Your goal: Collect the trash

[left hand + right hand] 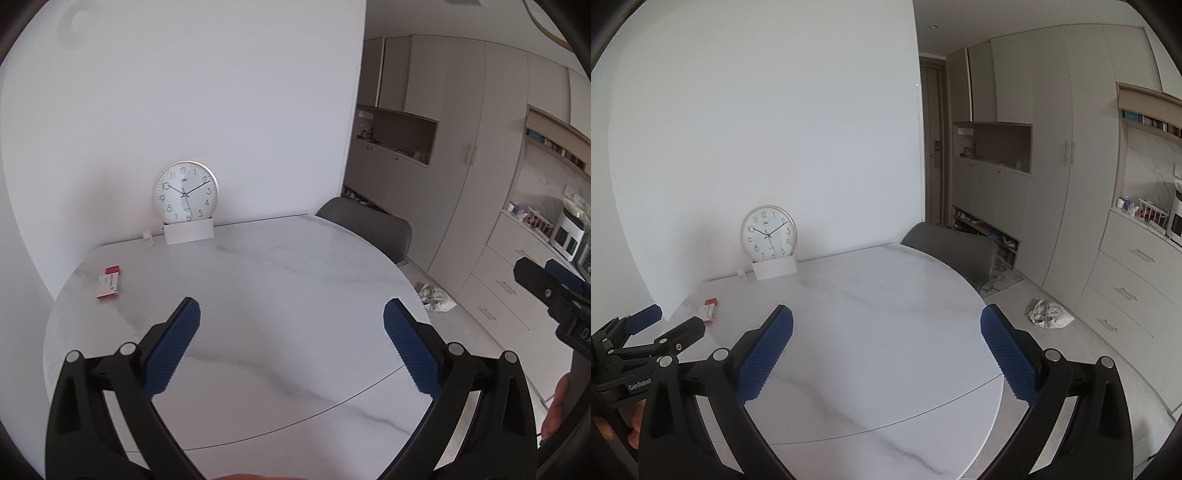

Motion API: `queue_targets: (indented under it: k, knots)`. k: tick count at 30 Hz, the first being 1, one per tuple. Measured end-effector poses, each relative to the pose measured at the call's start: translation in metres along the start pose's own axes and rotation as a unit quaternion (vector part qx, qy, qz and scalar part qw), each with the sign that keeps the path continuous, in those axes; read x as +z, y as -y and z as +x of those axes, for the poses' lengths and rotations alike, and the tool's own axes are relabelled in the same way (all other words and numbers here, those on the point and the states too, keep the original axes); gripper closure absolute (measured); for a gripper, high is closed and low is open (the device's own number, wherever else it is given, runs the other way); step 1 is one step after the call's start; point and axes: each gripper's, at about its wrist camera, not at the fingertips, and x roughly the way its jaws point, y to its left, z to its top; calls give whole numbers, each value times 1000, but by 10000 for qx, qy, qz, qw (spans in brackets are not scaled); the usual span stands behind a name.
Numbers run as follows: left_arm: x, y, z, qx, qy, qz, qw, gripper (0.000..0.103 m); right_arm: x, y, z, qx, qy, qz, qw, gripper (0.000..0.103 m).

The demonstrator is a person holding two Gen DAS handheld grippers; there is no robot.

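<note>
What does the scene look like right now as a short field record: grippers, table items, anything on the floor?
left gripper: open, nothing between the jaws
right gripper: open, nothing between the jaws
table: white marble-look top, round edge
red and white box: lying flat, left part of the table
clock: standing against the wall behind a white card
small bottle: left of the card
crumpled white bag: on the floor right of the table
chair: at the far side

"GenRobot" on left tongs [670, 323]; nos. 1–12 on clock [185, 192].
</note>
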Motion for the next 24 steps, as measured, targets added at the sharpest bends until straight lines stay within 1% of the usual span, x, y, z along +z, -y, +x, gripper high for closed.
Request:
queue_targets:
  k: [6, 24]
  knots:
    - [-3, 7, -1, -30, -51, 138, 9999, 8, -4, 2, -2, -60, -32, 54, 10000, 2]
    - [-4, 7, 1, -189, -145, 211, 9995, 8, -11, 3, -1, -143, -168, 49, 9997, 2]
